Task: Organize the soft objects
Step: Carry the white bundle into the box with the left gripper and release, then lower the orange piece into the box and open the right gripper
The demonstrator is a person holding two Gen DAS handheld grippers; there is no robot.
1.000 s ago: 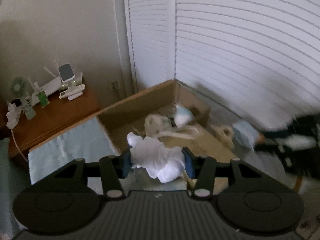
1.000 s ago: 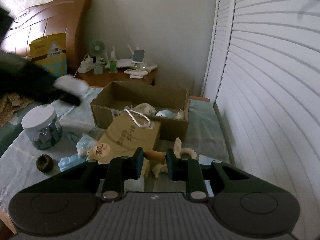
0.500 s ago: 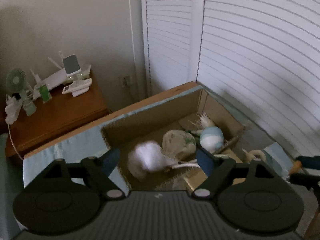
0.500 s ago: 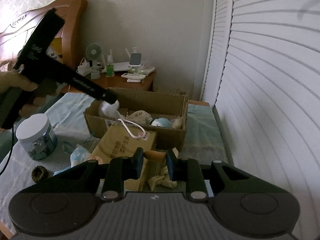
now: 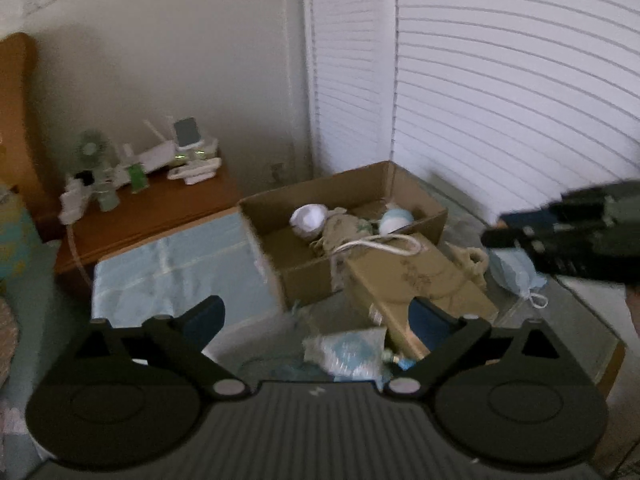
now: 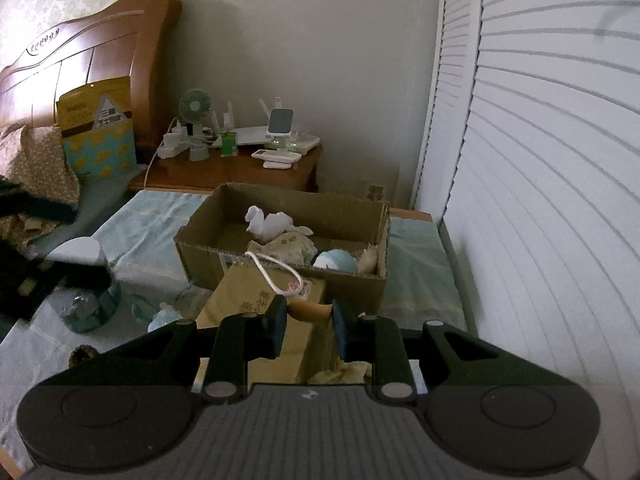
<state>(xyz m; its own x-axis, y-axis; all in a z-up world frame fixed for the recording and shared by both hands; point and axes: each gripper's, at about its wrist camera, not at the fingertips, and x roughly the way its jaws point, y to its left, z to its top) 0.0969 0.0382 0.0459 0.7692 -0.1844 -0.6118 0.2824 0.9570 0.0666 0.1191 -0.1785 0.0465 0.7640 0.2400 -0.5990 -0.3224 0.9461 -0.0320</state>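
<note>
My left tongs [image 5: 316,316] hung spread and empty above the bed; my right tongs [image 6: 308,320] pinched a tan soft toy [image 6: 310,311], bound for the cardboard box [image 6: 280,276].

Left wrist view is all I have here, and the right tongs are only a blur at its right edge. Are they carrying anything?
Observer: Yes. The right wrist view shows the right tongs shut on a small tan piece.
Reviewer: Is it over the cardboard box?
Observer: No. It is short of the cardboard box, above a flat brown package that leans on the box's front.
Reviewer: Is there anything loose that I am missing?
Observer: A small dark round lump lies on the sheet, left of the package.
</note>
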